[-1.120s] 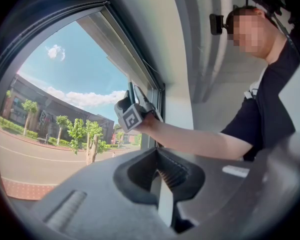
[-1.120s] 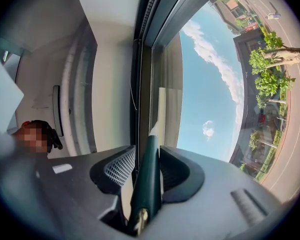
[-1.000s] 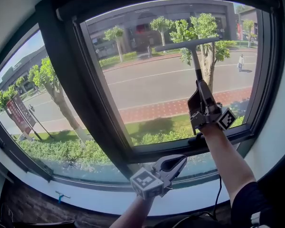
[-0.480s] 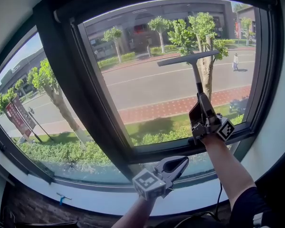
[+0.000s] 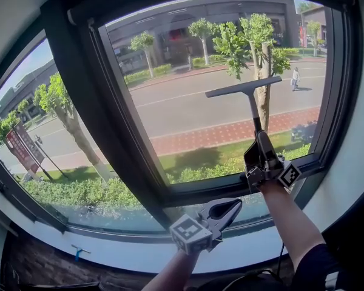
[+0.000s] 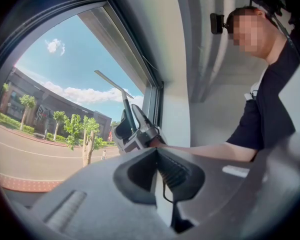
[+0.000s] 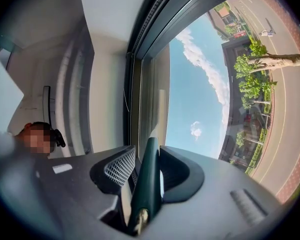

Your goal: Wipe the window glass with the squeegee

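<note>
**Squeegee Halfway Down the Glass**

The right gripper [image 5: 259, 143] was squeezed tight on the thin dark handle of the squeegee [image 5: 252, 105]. The handle stood between its two jaws and pointed up. The long blade at the top lay across the right-hand window glass [image 5: 188, 111], about the middle of the pane. It looked to be against the glass, but that was hard to be sure of. The blade was not quite flat: its right end sat a little higher than its left.

The left gripper [image 5: 222, 209] was lower down, near the white sill [image 5: 127, 256]. Its jaws were pressed together with nothing in them.

Some things could go wrong from here. The handle was thin and smooth, so it might twist or slip in the jaws if the blade was pushed hard. If the blade tipped more, one end could lift off the glass and leave a wet stripe. The dark window frame [image 5: 230, 185] was just below the gripper, so a long pull down could bump the gripper into it.
</note>
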Demonstrator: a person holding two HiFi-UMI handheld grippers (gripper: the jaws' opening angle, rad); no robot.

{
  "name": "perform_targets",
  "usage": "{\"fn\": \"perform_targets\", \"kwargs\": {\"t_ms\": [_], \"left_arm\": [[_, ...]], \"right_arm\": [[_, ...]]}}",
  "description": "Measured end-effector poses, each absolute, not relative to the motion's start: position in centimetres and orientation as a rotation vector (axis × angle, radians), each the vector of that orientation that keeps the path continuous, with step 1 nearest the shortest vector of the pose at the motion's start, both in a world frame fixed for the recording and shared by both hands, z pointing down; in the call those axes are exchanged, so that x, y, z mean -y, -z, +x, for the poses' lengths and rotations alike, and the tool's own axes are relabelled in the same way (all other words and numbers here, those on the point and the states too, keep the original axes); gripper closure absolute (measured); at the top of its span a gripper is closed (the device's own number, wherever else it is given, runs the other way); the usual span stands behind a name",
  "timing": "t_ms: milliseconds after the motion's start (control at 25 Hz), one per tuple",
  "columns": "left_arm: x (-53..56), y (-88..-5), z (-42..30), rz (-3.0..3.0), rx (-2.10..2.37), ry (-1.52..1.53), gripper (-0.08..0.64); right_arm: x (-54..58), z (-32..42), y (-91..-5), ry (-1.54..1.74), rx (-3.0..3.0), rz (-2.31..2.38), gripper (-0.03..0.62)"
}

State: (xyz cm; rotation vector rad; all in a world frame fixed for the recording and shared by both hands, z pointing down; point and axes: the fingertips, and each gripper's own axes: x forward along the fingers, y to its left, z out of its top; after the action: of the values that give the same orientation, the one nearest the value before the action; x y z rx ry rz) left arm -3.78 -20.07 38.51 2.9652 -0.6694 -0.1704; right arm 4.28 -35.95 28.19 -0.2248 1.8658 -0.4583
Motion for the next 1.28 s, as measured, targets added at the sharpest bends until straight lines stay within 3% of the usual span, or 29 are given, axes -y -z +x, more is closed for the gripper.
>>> {"fn": "perform_targets", "kwargs": {"t_ms": [680,960,1280], "left_arm": [[20.2,-39.9,-3.7,2.932,0.669,0.156,0.557],[20.4,-40.4,-4.0,2.923,0.679,0.150,0.557],[20.5,-40.5,-4.0,2.925,0.671,0.145,0.557]], "right_arm": [[35.1,4.1,-35.3,0.551,-1.807,-0.293,0.437],[32.8,2.4,-34.3,0.700,-1.691,-0.256,0.438],[33.8,3.6,-41.3,0.661,-1.771,-0.364,0.437]]}}
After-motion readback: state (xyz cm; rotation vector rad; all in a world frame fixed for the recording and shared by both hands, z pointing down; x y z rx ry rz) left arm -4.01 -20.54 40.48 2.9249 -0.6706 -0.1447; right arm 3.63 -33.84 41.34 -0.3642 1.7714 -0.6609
